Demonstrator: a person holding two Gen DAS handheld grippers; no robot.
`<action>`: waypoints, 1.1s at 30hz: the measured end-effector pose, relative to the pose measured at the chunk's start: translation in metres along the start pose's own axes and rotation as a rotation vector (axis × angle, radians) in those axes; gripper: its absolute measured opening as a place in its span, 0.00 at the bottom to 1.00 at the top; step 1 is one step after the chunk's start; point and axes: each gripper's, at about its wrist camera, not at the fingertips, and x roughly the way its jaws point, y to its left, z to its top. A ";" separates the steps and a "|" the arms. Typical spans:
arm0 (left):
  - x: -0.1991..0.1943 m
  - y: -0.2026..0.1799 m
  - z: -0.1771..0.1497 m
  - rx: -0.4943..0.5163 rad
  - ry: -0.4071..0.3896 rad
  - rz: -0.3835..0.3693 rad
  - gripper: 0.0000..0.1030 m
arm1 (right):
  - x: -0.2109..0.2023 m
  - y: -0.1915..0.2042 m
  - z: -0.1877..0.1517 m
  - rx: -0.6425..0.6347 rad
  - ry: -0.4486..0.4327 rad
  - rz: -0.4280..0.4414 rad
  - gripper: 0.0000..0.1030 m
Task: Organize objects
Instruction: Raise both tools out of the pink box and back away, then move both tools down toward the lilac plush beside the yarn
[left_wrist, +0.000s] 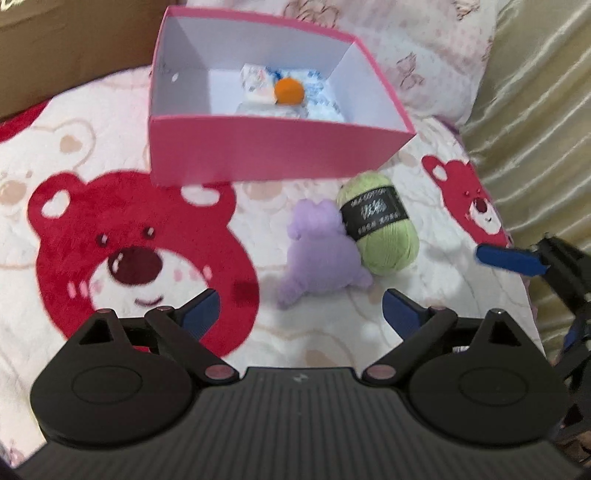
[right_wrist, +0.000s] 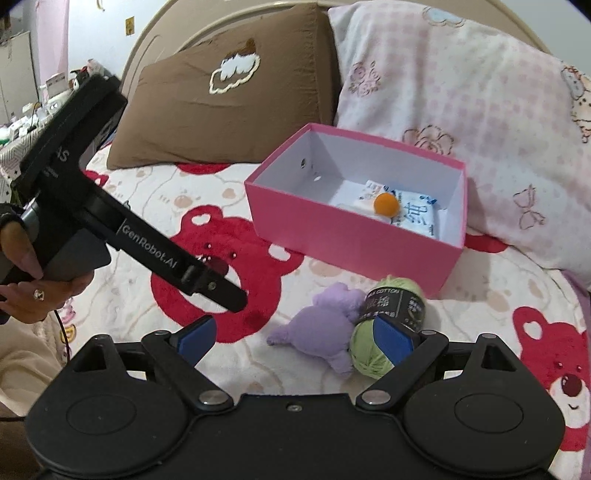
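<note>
Readable print on the gripper arm and the yarn band

The left gripper (right_wrist: 221, 291), at nine o'clock in the right wrist view, bears white "GenRobot.AI" lettering along its black arm. The green yarn ball (right_wrist: 373, 347), at five o'clock from the pink box (right_wrist: 354, 243), wears a black band reading "COTTON"; its remaining characters, and the blue print on the packets (right_wrist: 417, 216) inside the box, are too blurred to read.

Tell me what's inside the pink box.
In the pink box: an orange ball resting on white packets with blue print. The near wall and the ball hide whatever lies under them.
</note>
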 end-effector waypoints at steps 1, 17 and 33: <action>0.001 -0.001 -0.002 0.015 -0.021 -0.006 0.93 | 0.005 0.001 -0.003 -0.008 -0.001 0.005 0.91; 0.062 0.005 -0.027 0.015 -0.112 -0.080 0.85 | 0.079 0.006 -0.049 -0.006 0.021 0.029 0.91; 0.100 0.006 -0.038 -0.059 -0.103 -0.066 0.54 | 0.125 -0.031 -0.070 0.283 0.130 0.008 0.90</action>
